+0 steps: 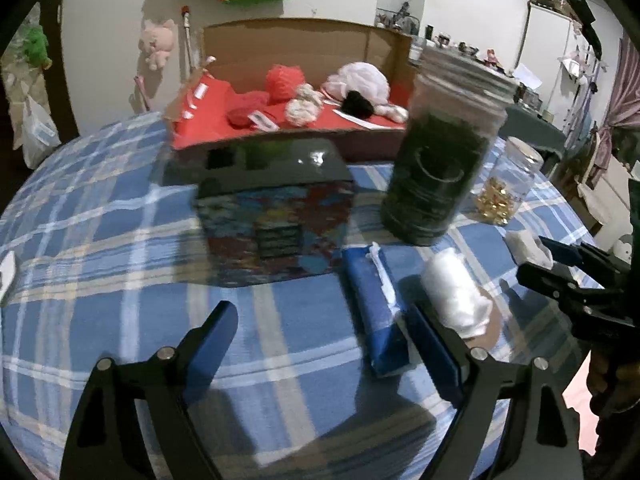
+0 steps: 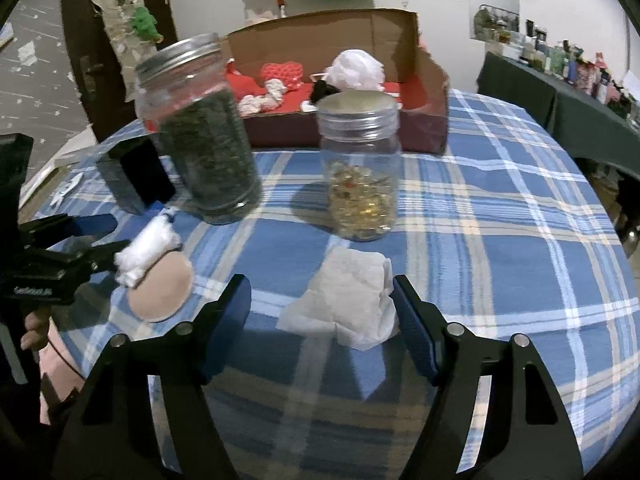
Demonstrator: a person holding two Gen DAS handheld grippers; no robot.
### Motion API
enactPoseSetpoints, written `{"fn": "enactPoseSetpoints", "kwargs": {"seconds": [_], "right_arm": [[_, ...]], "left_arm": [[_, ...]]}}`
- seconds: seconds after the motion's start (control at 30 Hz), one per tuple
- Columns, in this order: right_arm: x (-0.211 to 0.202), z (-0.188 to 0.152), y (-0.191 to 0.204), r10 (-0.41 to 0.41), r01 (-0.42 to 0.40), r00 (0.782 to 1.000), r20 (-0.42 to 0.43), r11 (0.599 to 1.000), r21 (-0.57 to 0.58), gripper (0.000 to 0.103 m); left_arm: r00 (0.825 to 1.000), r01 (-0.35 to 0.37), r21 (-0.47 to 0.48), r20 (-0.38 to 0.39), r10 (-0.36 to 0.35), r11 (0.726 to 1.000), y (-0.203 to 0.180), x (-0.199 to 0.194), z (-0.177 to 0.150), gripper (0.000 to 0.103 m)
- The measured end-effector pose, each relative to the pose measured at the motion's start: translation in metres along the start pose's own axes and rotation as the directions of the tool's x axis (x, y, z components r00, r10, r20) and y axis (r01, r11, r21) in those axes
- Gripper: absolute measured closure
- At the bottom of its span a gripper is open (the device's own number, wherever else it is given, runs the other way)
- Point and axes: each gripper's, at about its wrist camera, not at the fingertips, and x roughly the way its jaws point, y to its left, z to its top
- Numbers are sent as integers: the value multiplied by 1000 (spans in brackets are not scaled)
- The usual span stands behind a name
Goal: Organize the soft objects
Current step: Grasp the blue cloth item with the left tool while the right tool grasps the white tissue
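A: Where are the soft things?

B: A crumpled white tissue lies on the blue plaid counter, between the spread fingers of the right tool, untouched. A white cotton wad rests on a round beige pad to its left.

A: And the left tool?

B: Fingers wide apart, holding nothing; a blue cloth packet lies between them, just beside the right-hand finger.

A: Anything behind?

B: A tall clear jar of dark green flakes, a smaller clear jar of gold beads, and an open red-lined cardboard box holding red yarn and a white fabric bundle.
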Motion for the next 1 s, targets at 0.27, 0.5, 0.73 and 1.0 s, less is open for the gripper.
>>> {"fn": "enactPoseSetpoints", "kwargs": {"seconds": [0.27,0.5,0.73,1.0], "right_arm": [[-1,-2,2,-10,10,1000,3,1000,-1,40],[-1,-3,1,-30,30,999,12,999,-13,48],[-3,-5,8,8,-7,1000,25,999,-47,81],[-24,7,29,54,-46,995,85,994,-96,81]], "left_arm": [[1000,29,13,-6,-29,999,-9,1,2,20],[998,59,17,-17,-58,998,-19,12,3,27],[983,183,-3,-11,-183,983,-21,5,1,85],[981,193,8,24,-193,981,-23,-16,4,87]]}}
